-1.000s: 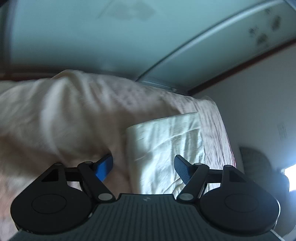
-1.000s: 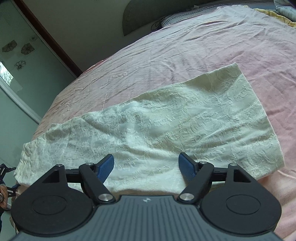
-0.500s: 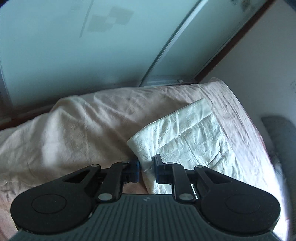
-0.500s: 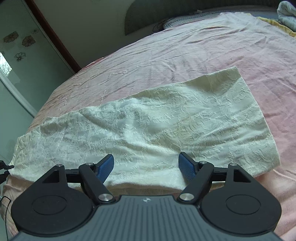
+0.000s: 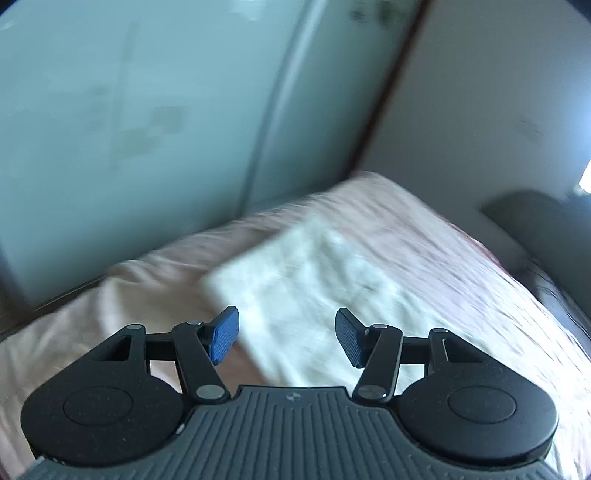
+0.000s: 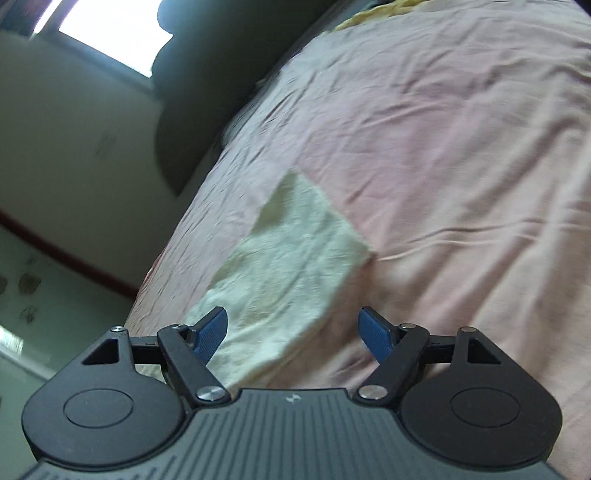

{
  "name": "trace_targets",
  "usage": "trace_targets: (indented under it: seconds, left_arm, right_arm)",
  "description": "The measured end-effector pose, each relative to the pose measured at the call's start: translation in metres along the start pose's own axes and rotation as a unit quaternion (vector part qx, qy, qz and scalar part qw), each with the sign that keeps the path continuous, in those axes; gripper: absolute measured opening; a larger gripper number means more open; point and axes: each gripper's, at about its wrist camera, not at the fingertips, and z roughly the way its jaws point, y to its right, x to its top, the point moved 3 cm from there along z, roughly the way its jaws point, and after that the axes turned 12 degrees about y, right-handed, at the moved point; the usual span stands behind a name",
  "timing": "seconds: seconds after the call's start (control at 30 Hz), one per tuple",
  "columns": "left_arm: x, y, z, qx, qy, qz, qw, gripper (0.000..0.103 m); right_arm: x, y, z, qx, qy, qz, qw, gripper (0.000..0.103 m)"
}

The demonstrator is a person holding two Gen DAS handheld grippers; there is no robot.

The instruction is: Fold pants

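The cream textured pants [image 5: 314,280] lie folded lengthwise on the pink bedsheet [image 5: 424,236]; the left wrist view is blurred by motion. My left gripper [image 5: 287,336] is open and empty, raised just above the near end of the pants. In the right wrist view the pants [image 6: 295,266] stretch away as a long strip. My right gripper [image 6: 293,334] is open and empty, above their near right edge, its left fingertip [image 6: 210,332] over the cloth.
The pink bedsheet [image 6: 461,166] covers the whole bed. A dark grey headboard [image 6: 207,74] and a pale wall stand behind it. Frosted sliding doors [image 5: 147,110] stand past the bed's edge. A yellow cloth [image 6: 369,16] lies at the far end.
My left gripper was shut on the pants' corner half a second ago and has opened and lifted. My right gripper has swung and tilted, staying open. The pants lie folded narrower.
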Motion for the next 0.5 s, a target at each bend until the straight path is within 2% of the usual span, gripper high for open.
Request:
trace_targets:
  seconds: [0.1,0.27,0.37,0.5]
  left_arm:
    - [-0.006,0.04,-0.008,-0.047,-0.009,0.035,0.9982,0.061]
    - [-0.023,0.1,-0.022,-0.111,-0.021,0.074,0.9908,0.062]
    - [-0.034,0.125,-0.024,-0.136,-0.036,0.084,0.9864,0.062]
    - [-0.046,0.15,-0.034,-0.156,-0.042,0.101,0.9818,0.062]
  right_arm:
    - [-0.002,0.008,0.004,-0.004,0.015,0.025,1.0,0.077]
    - [-0.003,-0.007,0.017,-0.034,0.028,-0.016,0.999,0.082]
    - [-0.003,-0.012,0.025,-0.03,0.031,-0.027,0.999,0.092]
    - [-0.004,-0.024,0.034,-0.04,0.026,-0.047,0.998,0.094]
